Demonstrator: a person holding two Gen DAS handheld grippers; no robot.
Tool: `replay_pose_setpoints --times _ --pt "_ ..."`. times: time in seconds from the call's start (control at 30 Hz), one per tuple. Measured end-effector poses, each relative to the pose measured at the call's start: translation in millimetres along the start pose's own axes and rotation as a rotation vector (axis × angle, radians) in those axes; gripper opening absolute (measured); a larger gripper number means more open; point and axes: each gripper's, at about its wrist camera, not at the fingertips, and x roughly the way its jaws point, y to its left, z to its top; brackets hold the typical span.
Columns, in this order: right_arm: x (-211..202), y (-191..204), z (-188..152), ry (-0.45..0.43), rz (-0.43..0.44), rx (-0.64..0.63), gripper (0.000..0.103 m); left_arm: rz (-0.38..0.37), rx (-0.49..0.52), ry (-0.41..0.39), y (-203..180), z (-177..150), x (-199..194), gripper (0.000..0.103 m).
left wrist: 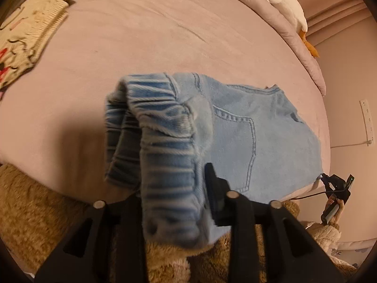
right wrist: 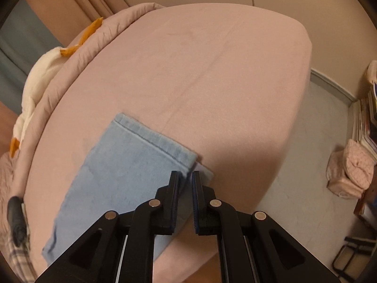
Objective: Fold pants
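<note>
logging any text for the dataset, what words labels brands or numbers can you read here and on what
No readable text in either view.
Cream printed garment on the bed: red and black marks, a pattern, not legible words.
Jeans: stitching only, no brand tag shows.
Stacked books by the wall: spines too small and blurred to read.

light blue denim pants (left wrist: 247,127) w/ darker blue stitching, ribbed waistband streaked pale and mid blue. bedsheet (left wrist: 141,47) dusty pink, plain. cream garment (left wrist: 26,40) at 10 o'clock w/ red and black print. both grippers, left gripper (left wrist: 174,200) and right gripper (right wrist: 186,198), black w/ silver pins, blue pad edges on right. floor (right wrist: 301,165) pale grey at 3 o'clock.
</note>
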Motion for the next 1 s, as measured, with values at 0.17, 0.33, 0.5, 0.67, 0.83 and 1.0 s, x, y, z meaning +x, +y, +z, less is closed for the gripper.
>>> replay_pose_setpoints --times 0.17,0.33,0.5,0.67,0.83,1.0 --pt "-6.9 -6.1 3.2 -0.034 -0.028 -0.006 0.061 0.166 0.021 -0.154 4.8 0.1 -23.2 0.084" --pt "26.1 -9.8 7.1 0.057 0.001 0.053 0.061 0.145 0.016 -0.141 16.7 8.6 0.6 0.085" --pt "28.7 -3.9 6.5 0.027 0.013 0.039 0.058 0.076 -0.018 -0.114 20.1 17.6 21.9 0.087" --pt "30.8 0.5 12.0 0.028 0.014 0.027 0.023 0.114 0.059 -0.166 5.6 17.1 26.5 0.066" --pt "13.1 6.9 12.6 -0.023 0.02 0.031 0.015 0.18 0.099 -0.188 -3.7 15.7 13.4 0.044" --pt "-19.3 22.2 10.7 -0.109 0.065 -0.01 0.014 0.139 0.098 -0.233 -10.3 24.8 -11.4 0.04"
